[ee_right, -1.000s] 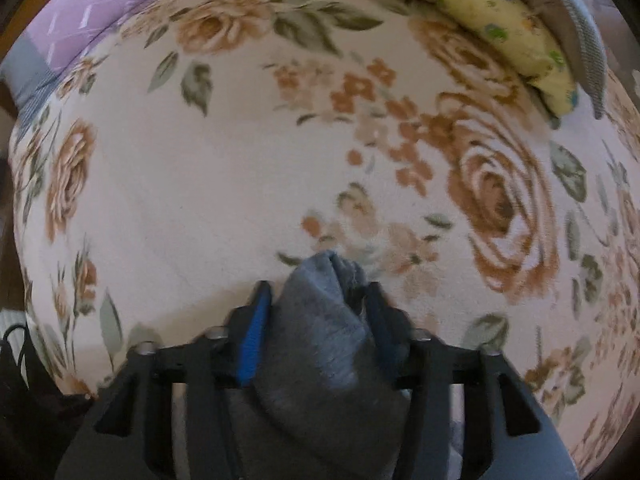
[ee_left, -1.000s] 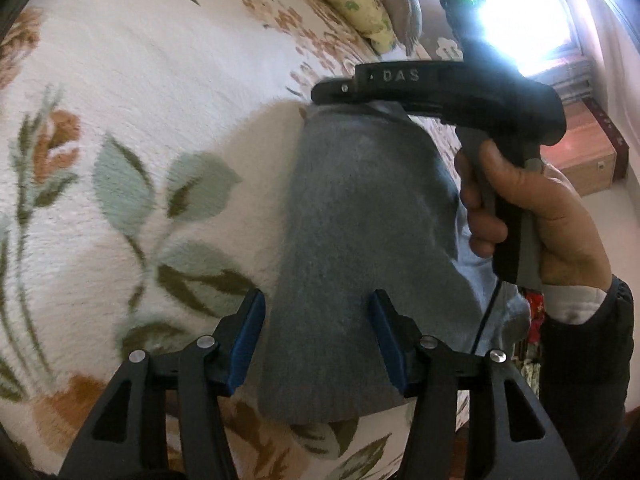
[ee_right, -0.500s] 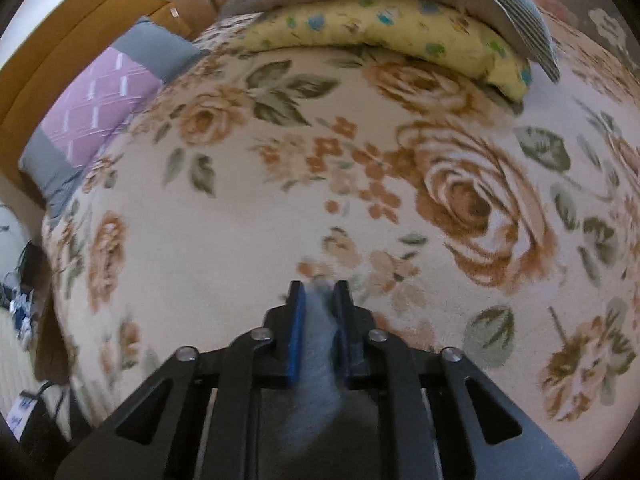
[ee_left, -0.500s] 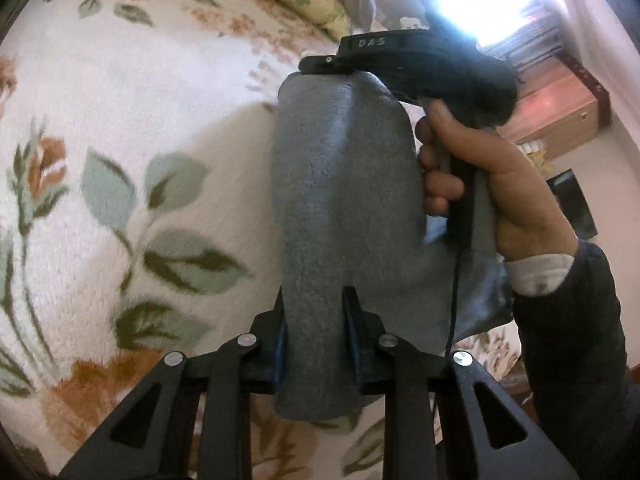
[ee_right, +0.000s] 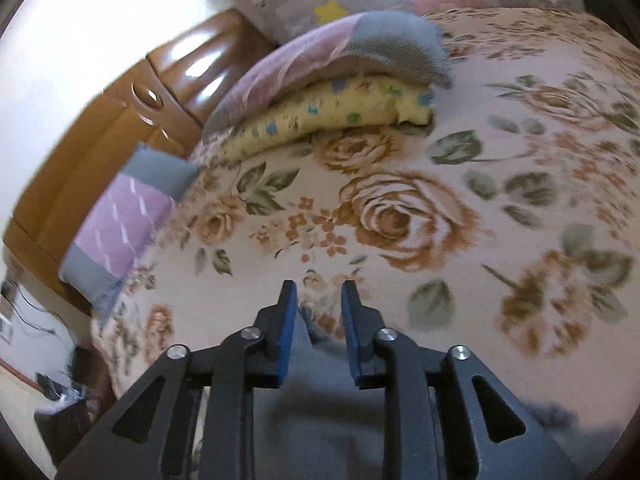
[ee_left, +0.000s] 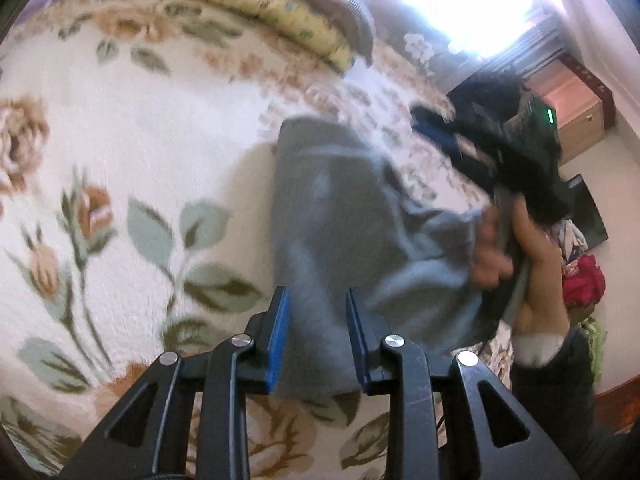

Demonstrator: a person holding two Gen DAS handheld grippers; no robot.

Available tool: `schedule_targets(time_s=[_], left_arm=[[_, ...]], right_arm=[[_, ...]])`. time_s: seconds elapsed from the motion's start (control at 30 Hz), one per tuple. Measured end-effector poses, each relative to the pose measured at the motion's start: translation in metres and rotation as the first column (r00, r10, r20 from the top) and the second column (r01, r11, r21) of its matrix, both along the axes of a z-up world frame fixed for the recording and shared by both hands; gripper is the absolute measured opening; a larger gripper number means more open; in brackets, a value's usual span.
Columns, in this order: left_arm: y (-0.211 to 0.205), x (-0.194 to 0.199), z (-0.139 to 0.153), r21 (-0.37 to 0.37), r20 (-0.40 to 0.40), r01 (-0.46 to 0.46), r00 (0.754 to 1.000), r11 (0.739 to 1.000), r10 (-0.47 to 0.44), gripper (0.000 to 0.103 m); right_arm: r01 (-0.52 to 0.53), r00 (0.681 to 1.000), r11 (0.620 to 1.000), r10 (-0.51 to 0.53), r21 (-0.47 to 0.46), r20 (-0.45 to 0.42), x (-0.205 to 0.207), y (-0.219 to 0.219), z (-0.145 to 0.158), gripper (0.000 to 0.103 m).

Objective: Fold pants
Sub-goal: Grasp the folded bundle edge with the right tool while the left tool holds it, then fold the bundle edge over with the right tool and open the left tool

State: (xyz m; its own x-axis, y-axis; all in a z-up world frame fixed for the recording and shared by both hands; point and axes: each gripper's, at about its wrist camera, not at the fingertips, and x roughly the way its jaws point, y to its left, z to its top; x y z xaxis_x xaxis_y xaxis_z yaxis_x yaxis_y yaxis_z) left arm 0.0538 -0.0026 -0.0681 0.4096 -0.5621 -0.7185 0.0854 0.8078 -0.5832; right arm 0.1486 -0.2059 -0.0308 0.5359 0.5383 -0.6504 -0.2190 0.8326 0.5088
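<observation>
Grey pants (ee_left: 332, 216) lying in a folded heap on the floral bedspread (ee_left: 120, 152), motion-blurred. Left gripper (ee_left: 316, 300) with jaws spread, cloth sitting between them, not pinched. Right gripper (ee_right: 318, 294) likewise parted, pants' edge (ee_right: 320, 360) low between the jaws. Right hand (ee_left: 516, 256) beside the heap. Pillows (ee_right: 328, 80) stacked near the wooden headboard (ee_right: 120, 120).
</observation>
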Motion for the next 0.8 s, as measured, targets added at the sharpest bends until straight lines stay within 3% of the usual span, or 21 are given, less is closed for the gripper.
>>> schedule_targets(time_s=[0.17, 0.27, 0.4, 0.47, 0.57, 0.7, 0.73, 0.8], left_arm=[[-0.018, 0.012, 0.024, 0.023, 0.067, 0.04, 0.997, 0.999, -0.042, 0.033], [-0.034, 0.018, 0.028, 0.047, 0.085, 0.074, 0.993, 0.996, -0.078, 0.034], [-0.053, 0.025, 0.025, 0.099, 0.085, 0.107, 0.99, 0.989, -0.115, 0.038], [-0.06, 0.026, 0.018, 0.121, 0.069, 0.129, 0.988, 0.984, -0.138, 0.039], [-0.067, 0.021, 0.012, 0.138, 0.047, 0.149, 0.986, 0.979, -0.157, 0.041], [-0.08, 0.012, -0.006, 0.168, 0.004, 0.187, 0.982, 0.968, -0.191, 0.042], [-0.084, 0.009, -0.013, 0.177, -0.008, 0.196, 0.98, 0.965, -0.198, 0.042], [-0.087, 0.006, -0.022, 0.2, -0.007, 0.201, 0.979, 0.959, -0.203, 0.042]], right_arm=[[-0.038, 0.999, 0.999, 0.036, 0.034, 0.039, -0.056, -0.02, 0.018, 0.032], [-0.089, 0.996, 0.996, 0.089, -0.005, 0.03, -0.083, -0.021, 0.016, 0.032], [-0.061, 0.998, 0.994, 0.062, -0.089, 0.011, -0.107, -0.038, 0.007, 0.032], [-0.03, 1.0, 0.988, 0.029, -0.151, -0.004, -0.115, -0.049, 0.001, 0.032], [0.009, 1.0, 0.943, -0.007, -0.333, 0.008, -0.128, -0.055, -0.007, 0.031], [0.068, 0.997, 0.893, -0.077, -0.445, -0.001, -0.144, -0.073, -0.038, 0.031], [0.108, 0.991, 0.892, -0.134, -0.439, -0.029, -0.149, -0.086, -0.056, 0.033], [0.161, 0.98, 0.936, -0.19, -0.312, -0.064, -0.157, -0.11, -0.076, 0.042]])
